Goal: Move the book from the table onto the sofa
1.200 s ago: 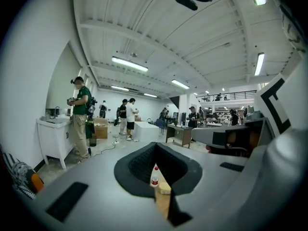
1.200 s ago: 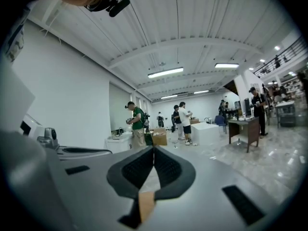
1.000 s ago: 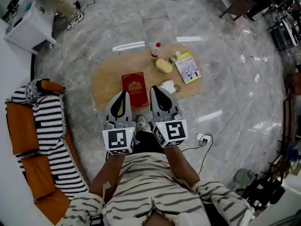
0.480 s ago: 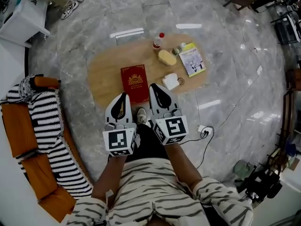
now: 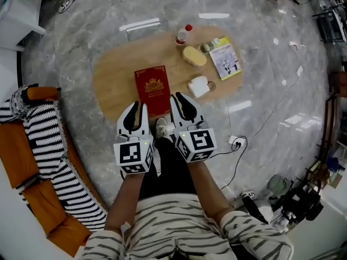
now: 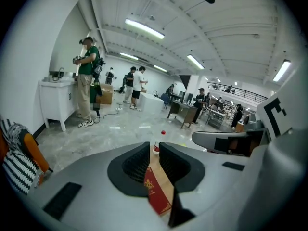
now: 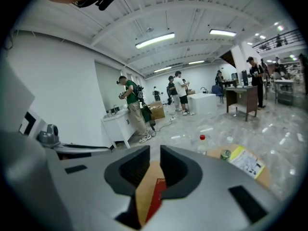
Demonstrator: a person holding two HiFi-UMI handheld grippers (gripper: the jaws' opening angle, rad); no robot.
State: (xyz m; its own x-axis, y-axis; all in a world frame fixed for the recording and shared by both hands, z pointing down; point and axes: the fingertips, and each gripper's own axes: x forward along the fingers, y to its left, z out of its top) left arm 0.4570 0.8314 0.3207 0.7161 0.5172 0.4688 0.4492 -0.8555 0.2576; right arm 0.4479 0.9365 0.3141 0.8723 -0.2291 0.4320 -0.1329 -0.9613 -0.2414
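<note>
Lowest in the head view are the person's striped top and two forearms, each hand gripping a set of tongs side by side. The left tongs point(image 5: 140, 108) sit at centre left and the right tongs point(image 5: 179, 98) just right of them, both pointing up the frame toward the worktop point(image 5: 114, 75). On each pair the jaws are opening, with only a narrow slit between the pads. Nothing is gripped: each gripper view shows just worktop and red cover through the slit. A shoe point(image 5: 161, 126) shows on the floor between the two tongs.

The book point(image 5: 152, 88), red with a gold crest, lies flat at the near edge of the oval wooden worktop, just above centre. It lies just beyond the tips and between them. The left tips lie near its lower left corner, and the right tips are just off its lower right edge. Whether either tip touches it cannot be told.

Right of the book, near the right tongs, stands a white cup point(image 5: 199, 86). Farther up the worktop come a yellow lump point(image 5: 194, 56), a small tin point(image 5: 206, 47), a yellow booklet point(image 5: 225, 58) and, at the far edge, a red-capped bottle point(image 5: 182, 35). None of these lies between the tongs and the book.

The sofa point(image 5: 21, 145), orange with a striped blanket point(image 5: 51, 145) over it, fills the lower left of the frame, well apart from the worktop across bare marble floor. A cable point(image 5: 236, 142) trails on the floor at the right.
</note>
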